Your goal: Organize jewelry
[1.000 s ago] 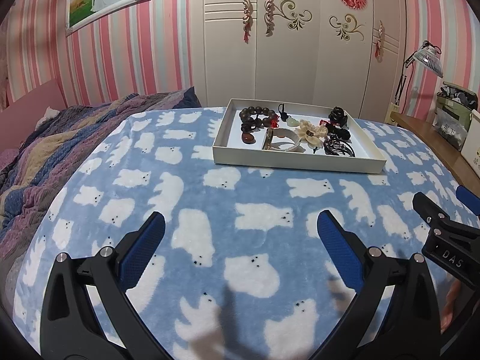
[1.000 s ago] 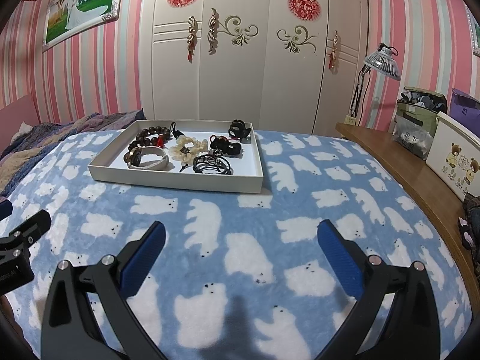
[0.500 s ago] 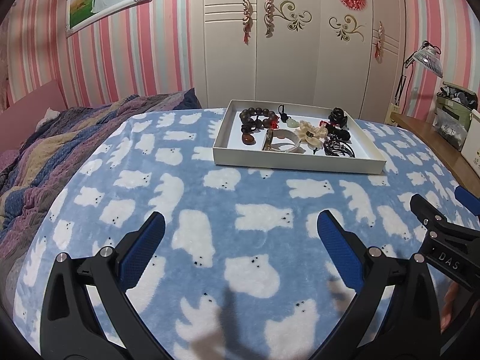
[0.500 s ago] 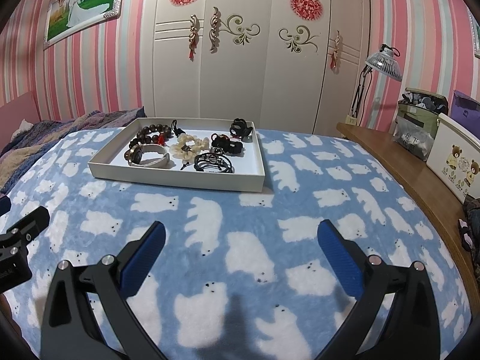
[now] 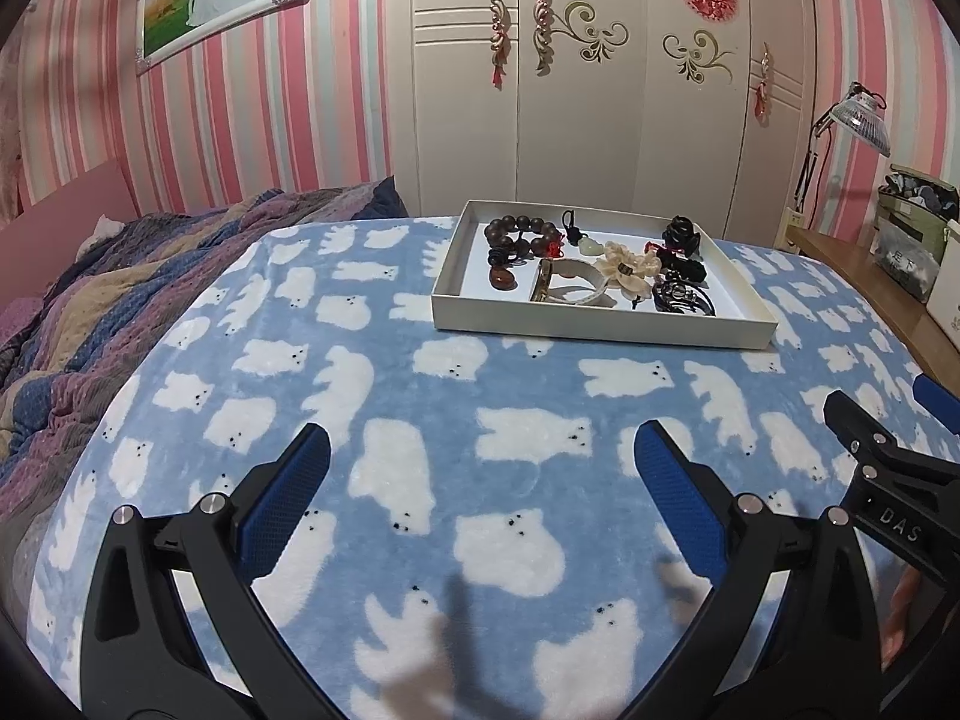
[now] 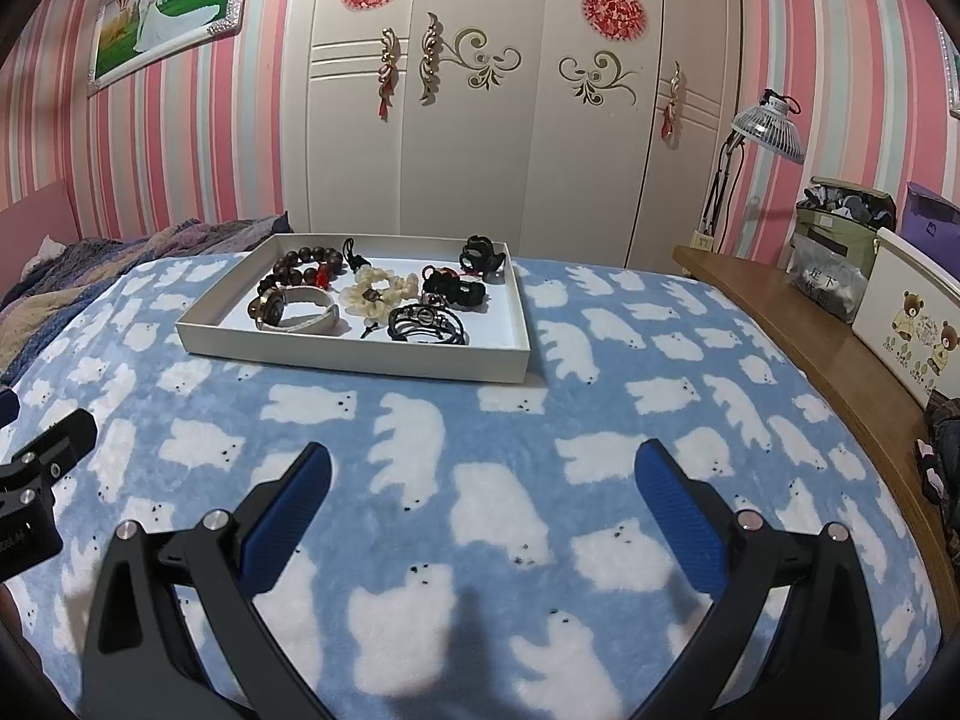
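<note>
A shallow white tray (image 5: 600, 327) (image 6: 354, 354) lies on a blue blanket with white bears, well ahead of both grippers. It holds a dark wooden bead bracelet (image 5: 522, 231) (image 6: 300, 264), a pale bangle (image 5: 570, 288) (image 6: 300, 312), a cream flower piece (image 5: 627, 267) (image 6: 375, 294), a black cord bracelet (image 5: 684, 300) (image 6: 426, 324) and other dark pieces. My left gripper (image 5: 480, 456) is open and empty over the blanket. My right gripper (image 6: 480, 468) is open and empty too. Each gripper shows at the edge of the other's view.
A striped quilt (image 5: 90, 300) is bunched on the left of the bed. A wooden side table (image 6: 810, 348) on the right carries a white box with bears (image 6: 912, 324), bags and a lamp (image 6: 768, 126). A white wardrobe (image 6: 480, 120) stands behind the bed.
Both grippers have drifted slightly; the tray sits a touch lower and nearer in both views. Nothing was taken hold of or let go.
</note>
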`<state>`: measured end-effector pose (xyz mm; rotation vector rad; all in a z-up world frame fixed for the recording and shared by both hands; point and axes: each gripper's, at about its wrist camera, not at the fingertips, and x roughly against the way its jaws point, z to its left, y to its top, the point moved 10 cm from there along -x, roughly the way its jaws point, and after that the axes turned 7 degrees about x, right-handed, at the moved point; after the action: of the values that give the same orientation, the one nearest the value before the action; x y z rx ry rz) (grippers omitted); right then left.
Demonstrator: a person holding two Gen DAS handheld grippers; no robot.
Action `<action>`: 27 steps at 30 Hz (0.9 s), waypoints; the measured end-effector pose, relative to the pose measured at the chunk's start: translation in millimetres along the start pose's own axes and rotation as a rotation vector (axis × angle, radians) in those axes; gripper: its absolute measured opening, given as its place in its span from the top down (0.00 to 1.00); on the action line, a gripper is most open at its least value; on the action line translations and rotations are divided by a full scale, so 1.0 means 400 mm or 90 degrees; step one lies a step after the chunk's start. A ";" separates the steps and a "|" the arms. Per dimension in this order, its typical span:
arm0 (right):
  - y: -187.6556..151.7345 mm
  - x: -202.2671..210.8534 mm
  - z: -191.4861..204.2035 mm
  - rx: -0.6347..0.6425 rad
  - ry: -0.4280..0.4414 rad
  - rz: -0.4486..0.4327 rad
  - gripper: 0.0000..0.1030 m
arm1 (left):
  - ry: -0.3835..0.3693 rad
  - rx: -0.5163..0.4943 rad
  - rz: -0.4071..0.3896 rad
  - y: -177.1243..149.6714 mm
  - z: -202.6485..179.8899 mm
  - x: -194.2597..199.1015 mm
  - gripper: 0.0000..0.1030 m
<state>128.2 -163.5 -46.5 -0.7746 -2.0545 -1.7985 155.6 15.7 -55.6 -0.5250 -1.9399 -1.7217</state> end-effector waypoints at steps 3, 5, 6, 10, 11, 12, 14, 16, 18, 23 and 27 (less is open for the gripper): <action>0.001 0.000 -0.001 0.001 -0.001 -0.001 0.02 | -0.001 -0.001 0.003 -0.001 -0.002 -0.002 0.03; 0.000 0.000 0.000 0.000 0.000 0.000 0.02 | -0.002 -0.001 0.001 -0.001 -0.002 -0.002 0.03; 0.000 0.000 -0.001 -0.001 0.000 0.000 0.02 | -0.003 -0.001 0.002 -0.001 -0.003 -0.003 0.03; 0.000 0.000 -0.001 0.001 -0.001 0.000 0.02 | -0.001 -0.002 0.001 -0.002 -0.003 -0.003 0.03; 0.000 0.000 -0.001 0.001 0.000 0.000 0.02 | -0.002 -0.001 0.002 -0.002 -0.003 -0.002 0.03; 0.000 0.000 -0.001 0.001 0.000 0.000 0.02 | -0.002 -0.001 0.001 -0.002 -0.003 -0.002 0.03; 0.000 0.000 -0.001 0.001 -0.001 0.000 0.02 | -0.002 -0.001 0.001 -0.002 -0.003 -0.003 0.03; 0.000 0.000 -0.001 0.001 -0.002 0.000 0.02 | -0.002 0.000 0.001 -0.002 -0.003 -0.003 0.03; -0.001 -0.001 -0.002 0.000 -0.001 0.001 0.02 | -0.002 -0.001 0.001 -0.002 -0.003 -0.002 0.03; -0.001 -0.002 -0.005 0.002 0.000 0.001 0.02 | -0.002 -0.001 0.001 -0.002 -0.003 -0.002 0.03; -0.001 -0.002 -0.004 0.001 -0.001 0.001 0.02 | -0.003 -0.001 0.002 -0.002 -0.003 -0.002 0.03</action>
<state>128.5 -165.3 -47.1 -0.7772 -2.0554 -1.7957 155.8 14.3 -56.7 -0.5320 -1.9399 -1.7223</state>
